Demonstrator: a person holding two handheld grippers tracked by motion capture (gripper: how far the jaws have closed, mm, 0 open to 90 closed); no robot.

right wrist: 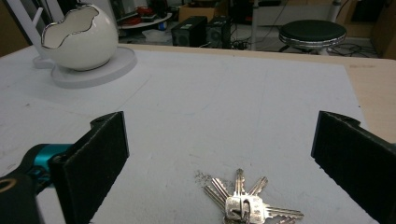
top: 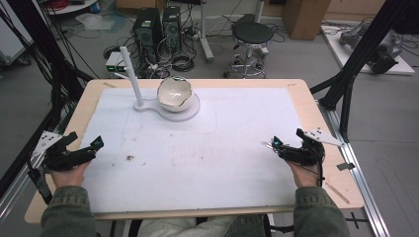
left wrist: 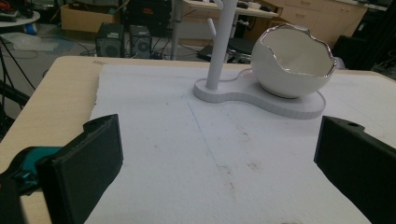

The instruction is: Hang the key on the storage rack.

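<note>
Two grippers rest released: the right gripper (right wrist: 219, 154) straddles the keys (right wrist: 247, 200); the left gripper (left wrist: 217, 158) faces the bowl (left wrist: 293, 60) at one o'clock.

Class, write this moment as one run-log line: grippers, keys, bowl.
left gripper: open, empty | right gripper: open, bunch of keys lying on the mat between its jaws, not gripped | eggshell bowl: on white stand, far side
</note>
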